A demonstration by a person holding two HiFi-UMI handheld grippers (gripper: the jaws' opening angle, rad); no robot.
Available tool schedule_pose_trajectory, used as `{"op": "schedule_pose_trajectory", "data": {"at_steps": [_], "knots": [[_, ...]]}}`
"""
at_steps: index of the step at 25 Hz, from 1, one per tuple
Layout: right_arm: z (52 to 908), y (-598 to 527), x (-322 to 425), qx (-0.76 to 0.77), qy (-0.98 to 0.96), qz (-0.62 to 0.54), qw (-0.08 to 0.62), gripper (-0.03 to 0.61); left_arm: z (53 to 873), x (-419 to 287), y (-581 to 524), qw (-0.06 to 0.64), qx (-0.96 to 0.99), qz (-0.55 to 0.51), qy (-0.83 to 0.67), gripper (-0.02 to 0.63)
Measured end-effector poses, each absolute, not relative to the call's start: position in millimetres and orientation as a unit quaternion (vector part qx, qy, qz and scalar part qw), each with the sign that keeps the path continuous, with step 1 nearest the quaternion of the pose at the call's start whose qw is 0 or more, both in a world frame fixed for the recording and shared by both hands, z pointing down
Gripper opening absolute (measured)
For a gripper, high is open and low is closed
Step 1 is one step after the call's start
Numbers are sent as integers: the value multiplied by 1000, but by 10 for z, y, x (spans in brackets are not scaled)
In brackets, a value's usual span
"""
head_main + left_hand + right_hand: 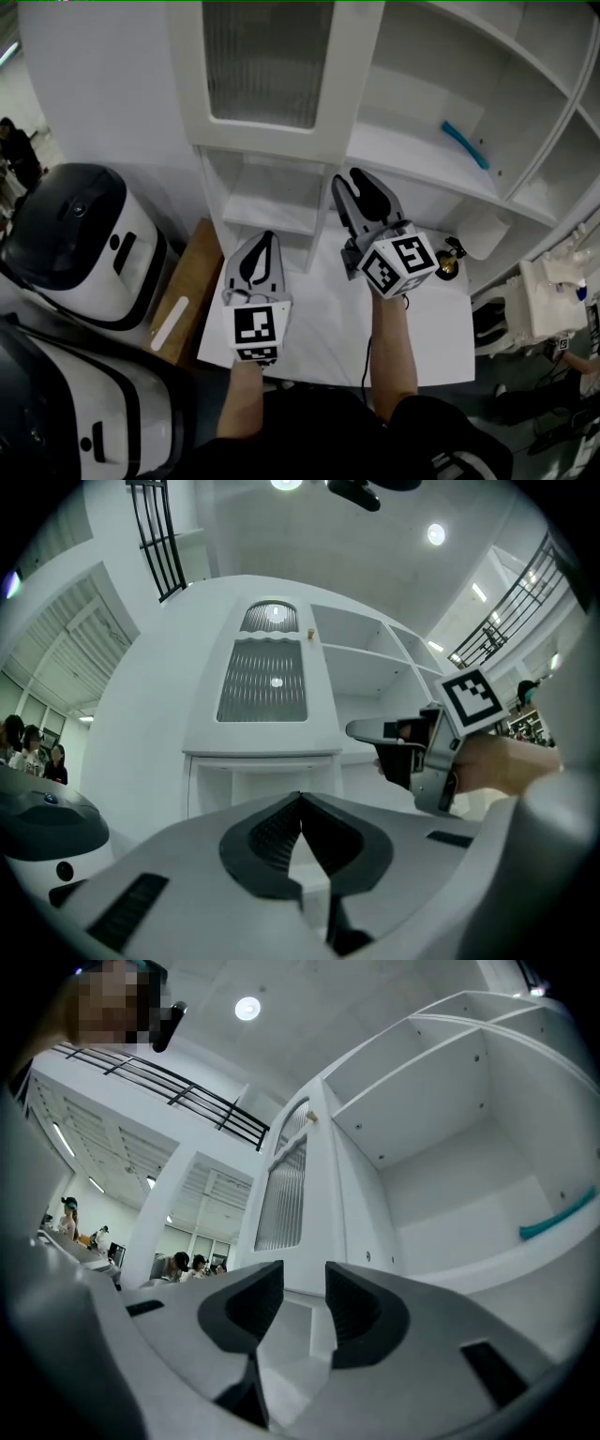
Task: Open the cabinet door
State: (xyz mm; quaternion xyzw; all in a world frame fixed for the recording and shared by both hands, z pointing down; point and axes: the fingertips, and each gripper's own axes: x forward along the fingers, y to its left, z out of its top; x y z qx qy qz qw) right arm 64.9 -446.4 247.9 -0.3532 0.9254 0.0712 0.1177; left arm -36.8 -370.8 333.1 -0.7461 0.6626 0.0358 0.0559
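Note:
The white cabinet door has a ribbed glass panel and fills the top centre of the head view. It faces me in the left gripper view and shows nearly edge-on in the right gripper view. A small knob sits near its upper right edge. I cannot tell whether the door is ajar. My right gripper is open and empty, held up just below the door's lower right corner. My left gripper hangs lower and further left, shut on nothing.
Open white shelves lie right of the door, with a teal object on one. Below the door are open compartments. A white table carries a small brass item. Black-and-white machines and a wooden board stand left.

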Motion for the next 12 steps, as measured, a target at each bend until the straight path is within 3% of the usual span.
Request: {"op": "schedule_pose_trajectory", "data": {"at_steps": [12], "knots": [[2262, -4860, 547, -345, 926, 99, 116, 190, 3309, -623, -3909, 65, -719, 26, 691, 14]]}}
